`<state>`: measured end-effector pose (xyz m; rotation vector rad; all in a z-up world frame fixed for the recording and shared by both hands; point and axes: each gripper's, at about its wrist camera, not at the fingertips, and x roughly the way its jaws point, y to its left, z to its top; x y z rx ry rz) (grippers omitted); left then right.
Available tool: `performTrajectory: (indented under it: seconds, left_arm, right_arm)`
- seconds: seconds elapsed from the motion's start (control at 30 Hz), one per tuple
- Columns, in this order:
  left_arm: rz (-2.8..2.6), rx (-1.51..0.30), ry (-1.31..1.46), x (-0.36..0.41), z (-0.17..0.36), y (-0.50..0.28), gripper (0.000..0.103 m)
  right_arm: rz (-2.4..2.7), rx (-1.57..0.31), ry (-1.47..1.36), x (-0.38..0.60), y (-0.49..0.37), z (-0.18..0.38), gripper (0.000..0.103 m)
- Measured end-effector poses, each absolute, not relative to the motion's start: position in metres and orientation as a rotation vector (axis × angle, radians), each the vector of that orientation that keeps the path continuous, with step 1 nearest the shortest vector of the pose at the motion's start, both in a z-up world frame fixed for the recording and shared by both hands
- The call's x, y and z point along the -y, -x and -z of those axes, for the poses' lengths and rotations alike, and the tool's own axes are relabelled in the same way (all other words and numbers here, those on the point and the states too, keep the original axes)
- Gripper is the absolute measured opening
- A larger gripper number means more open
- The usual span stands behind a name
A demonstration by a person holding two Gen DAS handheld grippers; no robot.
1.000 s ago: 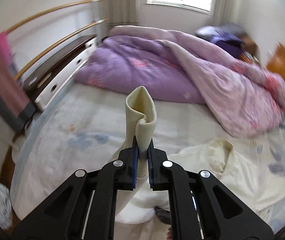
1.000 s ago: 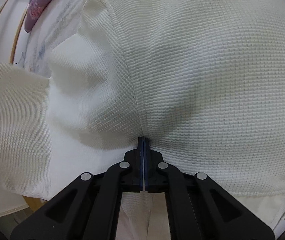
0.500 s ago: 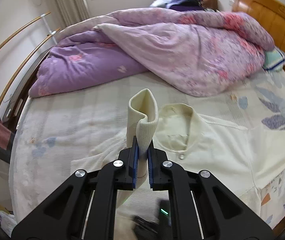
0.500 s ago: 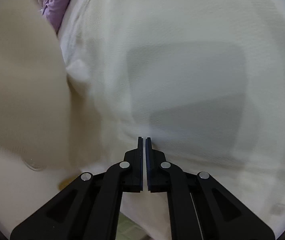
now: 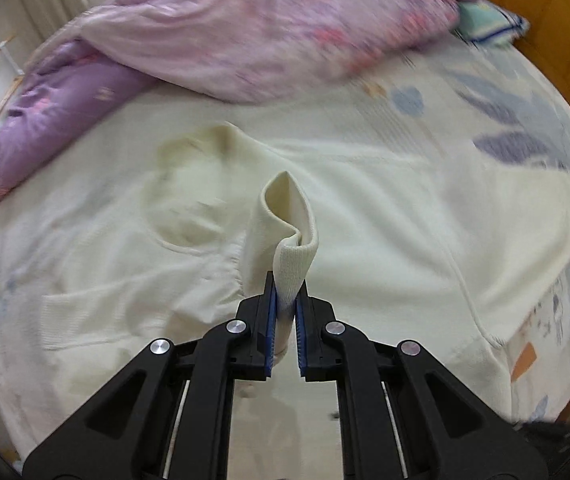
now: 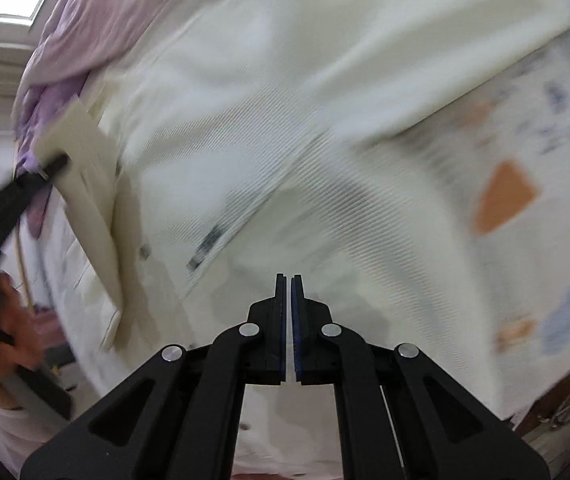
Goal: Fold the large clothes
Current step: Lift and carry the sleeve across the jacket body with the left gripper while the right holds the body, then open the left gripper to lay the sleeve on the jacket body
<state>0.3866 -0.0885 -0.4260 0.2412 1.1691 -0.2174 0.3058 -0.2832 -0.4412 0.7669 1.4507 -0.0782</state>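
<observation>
Cream jacket point(image 5: 385, 216) lies spread on the bed sheet point(image 5: 465, 92), collar toward the purple duvet point(image 5: 245, 40), long axis running from duvet to near bed edge. L gripper point(image 5: 285, 300) clamped on ribbed cuff point(image 5: 289, 224), cuff pointing up. R gripper point(image 6: 289, 296) empty, jaws together, above jacket.

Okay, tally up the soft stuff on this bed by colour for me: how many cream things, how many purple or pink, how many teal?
Cream: 1, the jacket, its cuff pinched in the left gripper
Purple and pink: 1, the duvet
Teal with a blue stripe: 1, the pillow
Total: 3
</observation>
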Motion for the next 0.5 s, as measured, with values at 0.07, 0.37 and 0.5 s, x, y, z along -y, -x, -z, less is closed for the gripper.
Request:
performTrajectory:
  seconds: [0.07, 0.37, 0.5]
  left_arm:
    - [0.256, -1.197, -0.243, 0.101, 0.442, -0.384, 0.009]
    - [0.429, -1.428, -0.066, 0.101, 0.488, -0.385, 0.041]
    - [0.416, -1.396, 0.063, 0.054, 0.459, -0.376, 0.062]
  right_arm:
    - [0.121, -1.421, -0.762, 0.300, -0.306, 0.432, 0.002]
    - [0.172, -1.397, -0.754, 0.314, -0.327, 0.421, 0.006]
    - [0.097, -1.412, -0.724, 0.297, -0.349, 0.417, 0.021]
